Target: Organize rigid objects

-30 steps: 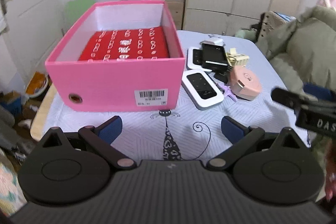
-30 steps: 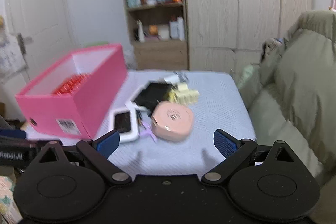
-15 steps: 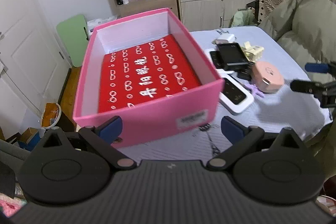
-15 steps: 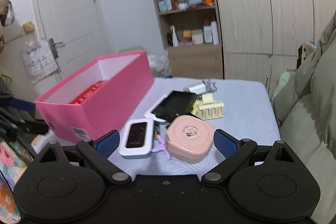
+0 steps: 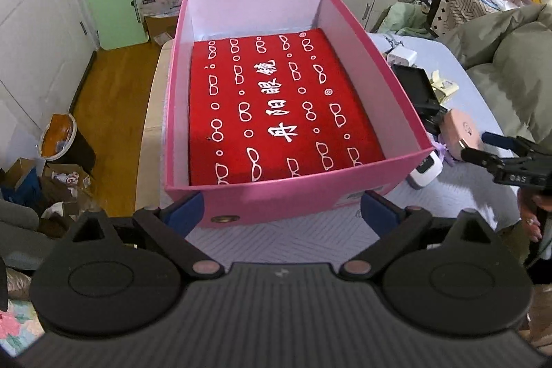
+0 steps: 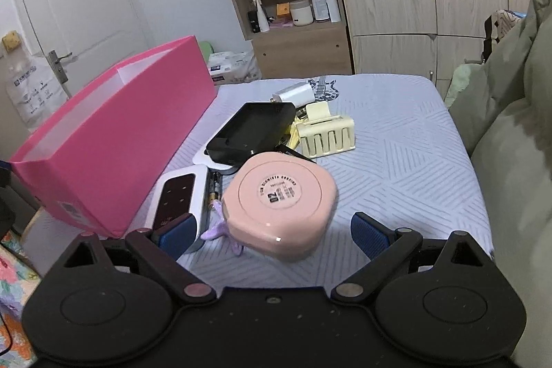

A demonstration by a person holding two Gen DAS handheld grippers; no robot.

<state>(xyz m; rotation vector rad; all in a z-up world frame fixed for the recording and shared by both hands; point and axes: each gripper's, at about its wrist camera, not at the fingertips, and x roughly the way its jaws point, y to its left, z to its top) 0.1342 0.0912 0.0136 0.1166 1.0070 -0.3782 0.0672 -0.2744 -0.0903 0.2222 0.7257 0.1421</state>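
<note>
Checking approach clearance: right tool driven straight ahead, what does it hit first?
Probably the rounded pink plastic case, sitting centred between the open right tool fingers; depth is unclear, contact not yet evident.

Both wrist views share the pink box.

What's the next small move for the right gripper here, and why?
Probably ease the right gripper forward a little, then close on the pink case. Its fingers are open on either side of the case but seem short of its widest part, and the pink box sits beside it.

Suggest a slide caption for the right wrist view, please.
Open right gripper approaches the pink compact beside the pink box.
</note>
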